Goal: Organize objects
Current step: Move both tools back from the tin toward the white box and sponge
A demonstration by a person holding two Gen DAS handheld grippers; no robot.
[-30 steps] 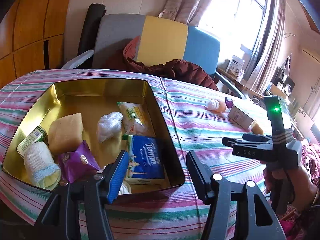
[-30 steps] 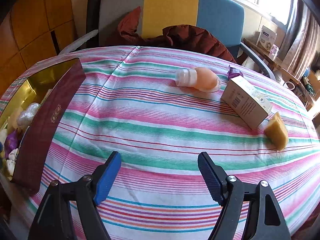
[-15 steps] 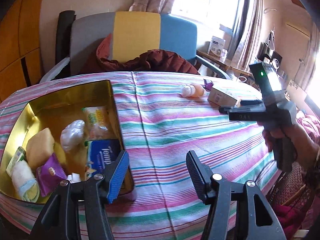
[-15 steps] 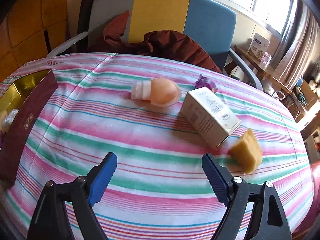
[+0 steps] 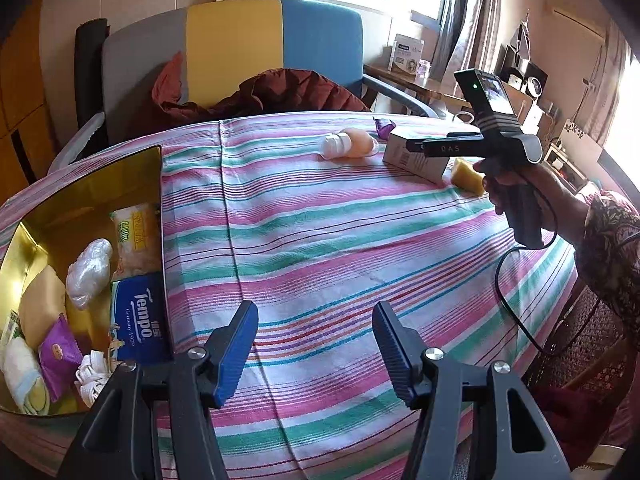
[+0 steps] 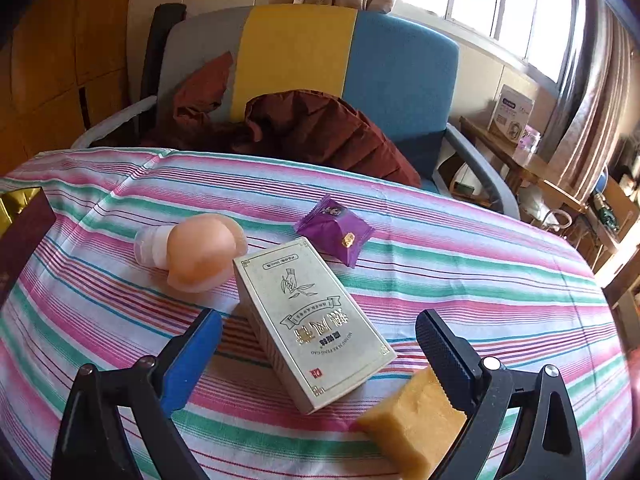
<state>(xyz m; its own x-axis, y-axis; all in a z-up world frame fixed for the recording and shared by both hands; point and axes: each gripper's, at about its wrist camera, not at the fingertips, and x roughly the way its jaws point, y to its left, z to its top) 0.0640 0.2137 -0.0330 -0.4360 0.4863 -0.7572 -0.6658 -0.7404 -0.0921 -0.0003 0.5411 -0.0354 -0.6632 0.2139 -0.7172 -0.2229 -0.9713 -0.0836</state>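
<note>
My right gripper (image 6: 318, 340) is opening w/ the pale box (image 6: 310, 320) between its jaws, untouched, far right on the desk (image 6: 460, 264). Left gripper (image 5: 314, 338) apart, empty, near the gold tin (image 5: 86, 184).

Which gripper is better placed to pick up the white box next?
Right. The right gripper, jaws opening, already has the white box between its fingers, untouched. The left gripper is empty over bare tablecloth beside the gold tin.

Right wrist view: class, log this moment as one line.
right gripper: opening, empty | under fingers: white box | nearby: sponge, purple packet | left gripper: open, empty
</note>
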